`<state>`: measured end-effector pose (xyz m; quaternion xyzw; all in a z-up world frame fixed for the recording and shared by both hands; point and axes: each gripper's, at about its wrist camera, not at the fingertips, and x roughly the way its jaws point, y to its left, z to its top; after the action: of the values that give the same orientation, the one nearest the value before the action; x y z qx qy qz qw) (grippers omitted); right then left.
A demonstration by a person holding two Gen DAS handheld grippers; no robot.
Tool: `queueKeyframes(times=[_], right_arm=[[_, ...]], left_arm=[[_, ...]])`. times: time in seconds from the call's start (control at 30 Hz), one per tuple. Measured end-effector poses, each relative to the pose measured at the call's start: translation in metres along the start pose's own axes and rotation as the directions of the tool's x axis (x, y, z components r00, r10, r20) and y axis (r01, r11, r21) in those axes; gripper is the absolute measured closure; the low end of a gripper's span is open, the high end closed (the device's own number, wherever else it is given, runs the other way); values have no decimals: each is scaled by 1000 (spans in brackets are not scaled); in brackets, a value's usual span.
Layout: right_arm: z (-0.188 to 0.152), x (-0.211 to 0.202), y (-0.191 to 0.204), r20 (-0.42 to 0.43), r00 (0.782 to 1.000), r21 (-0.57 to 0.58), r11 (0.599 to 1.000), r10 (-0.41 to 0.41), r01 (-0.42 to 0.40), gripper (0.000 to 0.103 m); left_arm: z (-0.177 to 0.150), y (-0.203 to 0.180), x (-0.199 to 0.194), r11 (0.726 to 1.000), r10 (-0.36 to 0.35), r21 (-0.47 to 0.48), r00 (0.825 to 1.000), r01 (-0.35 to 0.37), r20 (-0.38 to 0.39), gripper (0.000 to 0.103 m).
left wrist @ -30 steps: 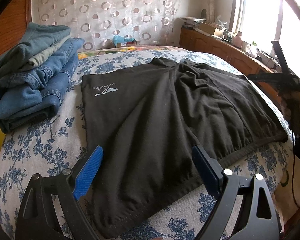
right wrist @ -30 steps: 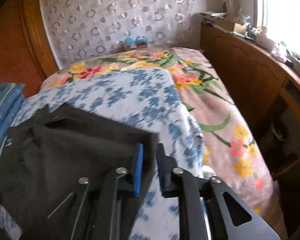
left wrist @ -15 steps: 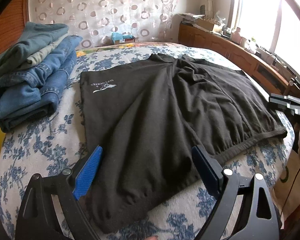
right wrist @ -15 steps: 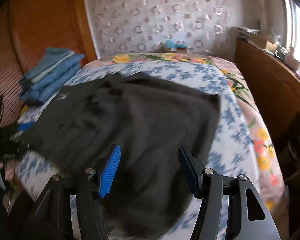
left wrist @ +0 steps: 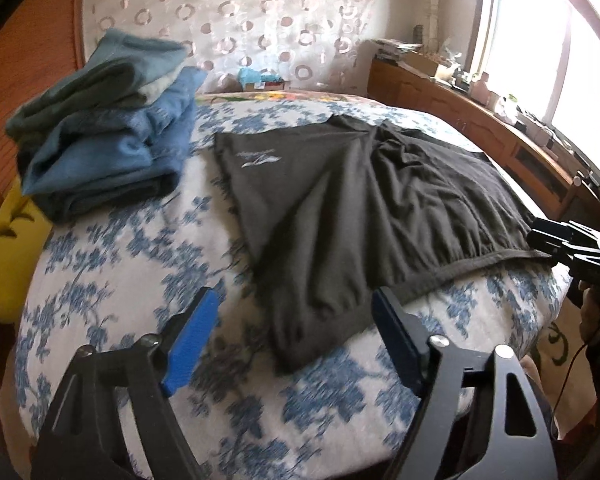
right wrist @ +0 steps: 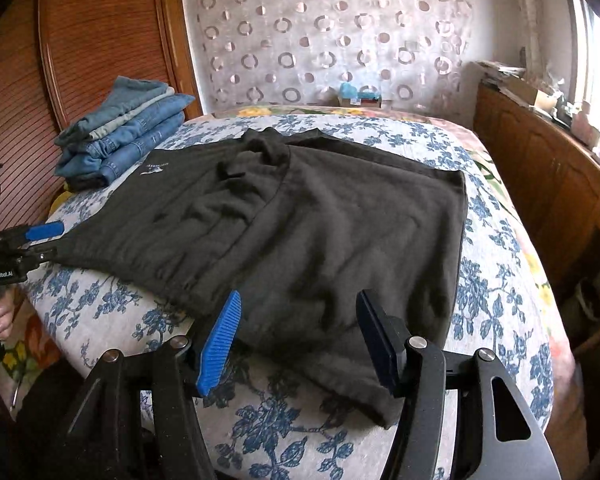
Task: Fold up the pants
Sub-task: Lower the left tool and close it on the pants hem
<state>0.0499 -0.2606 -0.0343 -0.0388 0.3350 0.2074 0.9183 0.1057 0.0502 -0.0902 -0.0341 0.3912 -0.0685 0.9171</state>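
Black pants (left wrist: 352,208) with a small white logo lie spread flat on the blue-flowered bed; they also show in the right wrist view (right wrist: 300,224). My left gripper (left wrist: 296,332) is open and empty, hovering just above the near hem of the pants. My right gripper (right wrist: 296,332) is open and empty above the other near edge of the pants. The right gripper also shows at the right edge of the left wrist view (left wrist: 560,240), by the waistband. The left gripper shows at the left edge of the right wrist view (right wrist: 24,240).
A stack of folded jeans (left wrist: 112,128) sits at the bed's far left, also in the right wrist view (right wrist: 124,132). A yellow cushion (left wrist: 8,256) lies beside the bed. A wooden cabinet (right wrist: 540,184) with clutter runs along the right under the window.
My right gripper let go of the pants' edge, opened and pulled back to the near side. My left gripper drew back and left, so the pants' hem now lies ahead of it.
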Motion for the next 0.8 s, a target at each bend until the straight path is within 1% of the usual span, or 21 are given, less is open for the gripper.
queueKeyframes(times=[0.07,0.13,0.23,0.33,0.37,0.43,0.5,0.57,0.67,0.7,0.73,0.77,0.8], right_arm=[[0,-4,-1,1,1000,2,1000,-3,3,41],[0,-4,6,4,1000,-1,1000,-11,11,41],[2,-5,12,6,1000,-3,1000,-14,14,41],[2,-5,13,7,1000,-6,1000,-8,8,41],[6,1,21,7,1000,-7,1000,-7,7,41],[5,0,19,8,1000,-6,1000,1,-1,41],[4,-1,19,6,1000,-7,1000,5,-5,38],[4,-2,18,8,1000,-5,1000,11,-11,37],[4,-3,15,9,1000,3,1000,10,-10,37],[4,-4,14,11,1000,6,1000,9,-9,37],[5,-5,13,13,1000,9,1000,7,-7,37],[5,-6,12,14,1000,13,1000,5,-5,37],[5,-7,10,16,1000,19,1000,4,-4,37]], left_arm=[[-4,6,-1,1000,10,-14,1000,-10,-8,35],[-7,11,-1,1000,15,-26,1000,-16,-14,44],[-11,14,-2,999,19,-34,1000,-19,-16,52],[-13,14,-3,999,14,-34,1000,-14,-20,55],[-13,13,-3,999,12,-32,1000,-13,-21,56],[-14,12,-2,1000,8,-28,1000,-8,-25,59],[-13,10,0,1000,5,-22,999,-6,-31,62],[-11,9,1,1000,2,-18,999,-3,-37,63],[-8,7,4,1000,2,-11,999,-2,-39,68],[-7,6,5,1000,3,-7,999,-3,-41,72],[-6,5,6,1000,4,-4,999,-4,-44,85],[-5,3,7,1000,4,2,999,-4,-52,93],[-4,1,7,1000,8,8,998,-8,-55,95]])
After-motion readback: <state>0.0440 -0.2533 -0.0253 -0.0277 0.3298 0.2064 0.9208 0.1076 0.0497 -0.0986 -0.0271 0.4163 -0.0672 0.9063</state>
